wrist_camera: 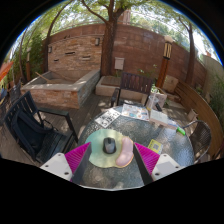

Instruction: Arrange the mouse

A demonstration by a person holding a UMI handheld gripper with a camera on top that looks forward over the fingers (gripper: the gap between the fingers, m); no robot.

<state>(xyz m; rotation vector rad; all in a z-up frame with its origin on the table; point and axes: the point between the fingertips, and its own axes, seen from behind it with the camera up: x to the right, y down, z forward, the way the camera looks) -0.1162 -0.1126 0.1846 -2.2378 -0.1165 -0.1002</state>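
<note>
Claw: gripper held over a glass-topped patio table, fingers spread wide, nothing between them under pressure.
Pads: magenta pads on the inner faces of both fingers, one at each side of the mouse, clear gap on both sides.
Mouse: dark mouse resting on the table top, between the fingers and slightly ahead of the tips; supported by the table, not by the claw.
Under mouse: pale round mouse mat with a pinkish tint, mouse lying on its near-left part; exact outline hard to tell through the glass glare.
Table clutter: papers or magazines lying flat beyond the mouse; more loose white items further back towards the far right of the table, not identifiable.
Seating: dark metal chair to the left of the table, another chair beyond the far edge.
Background: brick wall running across the yard, a raised stone planter in front of it on the left, tree trunk rising behind the wall.
Contact status: fingers apart from mouse on both sides; no grip.
</note>
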